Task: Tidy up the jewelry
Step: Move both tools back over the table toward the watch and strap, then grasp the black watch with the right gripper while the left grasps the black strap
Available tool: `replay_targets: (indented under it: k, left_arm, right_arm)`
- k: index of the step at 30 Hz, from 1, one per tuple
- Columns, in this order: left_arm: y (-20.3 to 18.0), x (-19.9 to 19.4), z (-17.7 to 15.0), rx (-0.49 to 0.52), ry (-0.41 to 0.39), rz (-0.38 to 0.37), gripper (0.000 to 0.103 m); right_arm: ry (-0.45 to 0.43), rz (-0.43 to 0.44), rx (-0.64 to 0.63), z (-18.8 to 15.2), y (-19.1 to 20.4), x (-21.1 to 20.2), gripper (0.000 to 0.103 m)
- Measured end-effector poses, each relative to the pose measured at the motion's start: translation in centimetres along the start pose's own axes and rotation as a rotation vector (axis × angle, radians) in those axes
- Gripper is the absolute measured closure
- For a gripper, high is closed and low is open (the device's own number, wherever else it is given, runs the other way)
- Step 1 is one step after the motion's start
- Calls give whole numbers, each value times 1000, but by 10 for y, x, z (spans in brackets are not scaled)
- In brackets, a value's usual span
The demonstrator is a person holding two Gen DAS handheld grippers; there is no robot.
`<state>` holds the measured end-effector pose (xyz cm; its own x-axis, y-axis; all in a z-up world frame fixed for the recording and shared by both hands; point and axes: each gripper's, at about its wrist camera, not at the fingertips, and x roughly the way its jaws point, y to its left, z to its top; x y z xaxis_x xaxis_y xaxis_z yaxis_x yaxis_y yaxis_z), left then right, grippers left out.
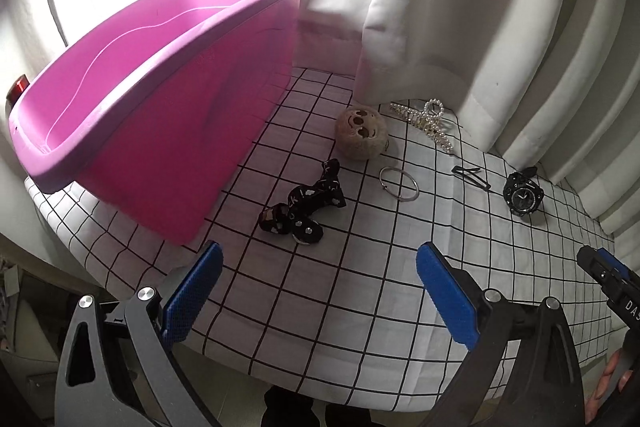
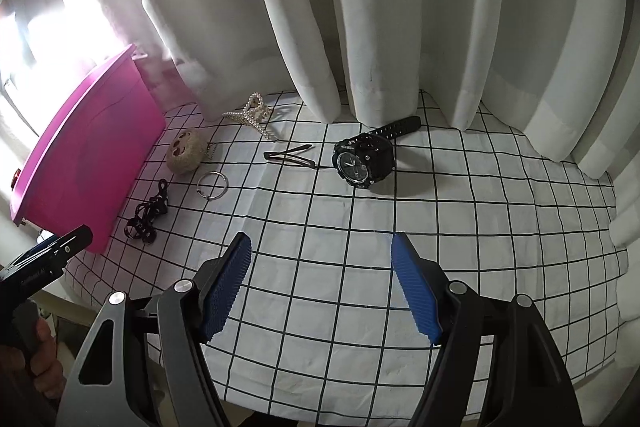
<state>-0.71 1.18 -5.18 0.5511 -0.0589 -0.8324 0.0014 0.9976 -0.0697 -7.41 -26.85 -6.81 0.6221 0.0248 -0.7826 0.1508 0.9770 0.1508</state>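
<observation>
A: Where do the left gripper (image 1: 318, 257) fingers (image 1: 434, 273) stand?

B: Spread wide, nothing between them, hovering over the near part of the checked cloth (image 1: 320, 307) on the surface. The black patterned hair tie (image 1: 302, 205) lies just beyond them, slightly left of the gap.

A: And the pink bin (image 1: 160, 99)?

B: Far left, on the cloth, its open top showing nothing inside as far as visible. The tie lies near its right wall.

A: The other pieces?

B: Farther off sits a round beige plush face (image 1: 361, 132), with a silver ring (image 1: 399, 183) just right of the tie. A pearl hair claw (image 1: 426, 121) lies at the far edge by the white curtain (image 1: 420, 7). A black hair clip (image 1: 471, 177) and black wristwatch (image 1: 523, 194) lie to the right.

A: The right gripper (image 2: 322, 255)?

B: Its fingers (image 2: 408, 267) are also spread apart and empty, low over the cloth. The wristwatch lies straight ahead beyond them, well apart, strap reaching toward the curtain. The clip is just left of the watch.
</observation>
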Motion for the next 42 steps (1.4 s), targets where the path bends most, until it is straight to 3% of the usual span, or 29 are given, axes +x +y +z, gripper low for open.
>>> replay_targets:
  k: [20, 42]
  left_arm:
    - [10, 104, 11, -11, 39, 74, 7]
    - [5, 141, 20, -8, 46, 70, 7]
  right_arm:
    - [64, 4, 67, 2, -32, 82, 34]
    - [76, -29, 73, 38, -46, 142, 34]
